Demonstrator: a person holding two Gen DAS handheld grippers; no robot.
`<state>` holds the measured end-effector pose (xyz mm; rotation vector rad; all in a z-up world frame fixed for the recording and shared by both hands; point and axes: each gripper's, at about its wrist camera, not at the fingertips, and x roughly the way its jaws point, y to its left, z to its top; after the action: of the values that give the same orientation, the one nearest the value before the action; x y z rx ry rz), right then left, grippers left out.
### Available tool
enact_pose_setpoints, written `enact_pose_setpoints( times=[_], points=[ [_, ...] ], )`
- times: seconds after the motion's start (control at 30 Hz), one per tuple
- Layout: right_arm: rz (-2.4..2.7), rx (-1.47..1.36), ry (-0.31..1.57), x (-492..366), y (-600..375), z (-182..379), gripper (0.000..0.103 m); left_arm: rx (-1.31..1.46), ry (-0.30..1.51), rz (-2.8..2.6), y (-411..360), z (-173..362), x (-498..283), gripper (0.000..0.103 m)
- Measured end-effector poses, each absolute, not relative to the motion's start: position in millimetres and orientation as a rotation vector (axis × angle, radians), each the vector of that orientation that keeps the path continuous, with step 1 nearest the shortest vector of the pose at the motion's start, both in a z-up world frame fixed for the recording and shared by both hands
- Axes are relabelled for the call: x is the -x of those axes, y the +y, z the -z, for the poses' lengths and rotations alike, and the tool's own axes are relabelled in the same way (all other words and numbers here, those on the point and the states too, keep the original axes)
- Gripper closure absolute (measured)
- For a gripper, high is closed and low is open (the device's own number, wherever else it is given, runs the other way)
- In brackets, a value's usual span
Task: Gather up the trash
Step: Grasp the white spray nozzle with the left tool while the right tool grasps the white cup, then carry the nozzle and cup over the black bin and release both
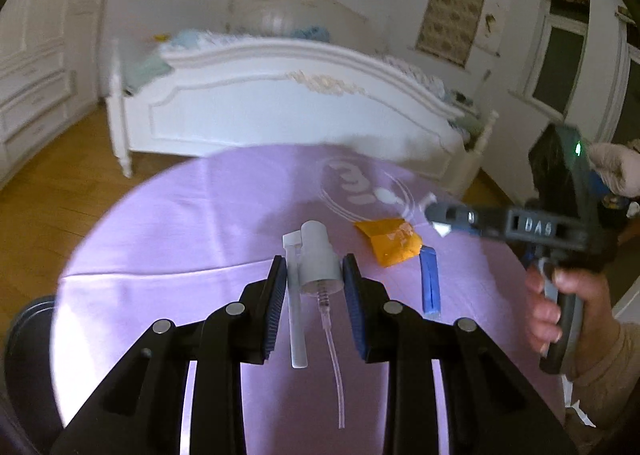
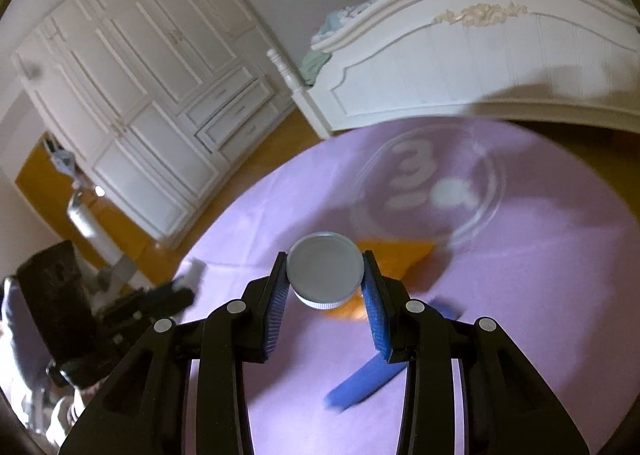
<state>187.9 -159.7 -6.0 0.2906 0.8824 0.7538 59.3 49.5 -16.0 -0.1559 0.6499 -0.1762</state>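
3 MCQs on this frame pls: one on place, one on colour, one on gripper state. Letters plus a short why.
1. Where does the orange wrapper lie?
A. on the purple tablecloth
B. on the bed
C. on the floor

2. What colour is the flat strip beside the wrapper?
A. green
B. blue
C. red

3. What is the right gripper doing?
A. standing open and empty
B. clamping the orange wrapper
C. clamping a round grey cap

Answers:
1 A: the wrapper rests on the cloth just ahead of the left gripper, which clamps a white spray pump.
2 B: it shows blue in both views.
3 C: both pads press the cap's rim.
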Motion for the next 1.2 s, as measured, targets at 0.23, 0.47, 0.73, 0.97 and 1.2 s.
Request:
enact_pose_setpoints(
  times=[0.23,0.47,0.73,0.97,1.2],
  points=[
    [-0.857,-0.204,0.917,-148.3,-94.6,-2.0,0.066,0.197,0.561,0.052,91.2,2.7,2.7,0.073],
    [-0.991,-0.131,0.95,-115.4,-10.1,-11.4,0.066,0.263,0.516,-0.088,157.0,2.7,56.0,0.073],
    [-1.093,-0.024,0.99,-85.0,74.5,-6.7,0.066,0.367,0.521,-0.211,221.7,27.9,89.7,0.073],
    [-1.131,0.055,1.025,-74.3,138.4,4.3,0.066,0.432,0.548,-0.248,249.0,52.2,105.5,0.073],
    [-1.152,0.113,1.034,-71.7,178.9,11.7,0.066,0.477,0.579,-0.258,264.4,73.0,108.2,0.073]
  ],
)
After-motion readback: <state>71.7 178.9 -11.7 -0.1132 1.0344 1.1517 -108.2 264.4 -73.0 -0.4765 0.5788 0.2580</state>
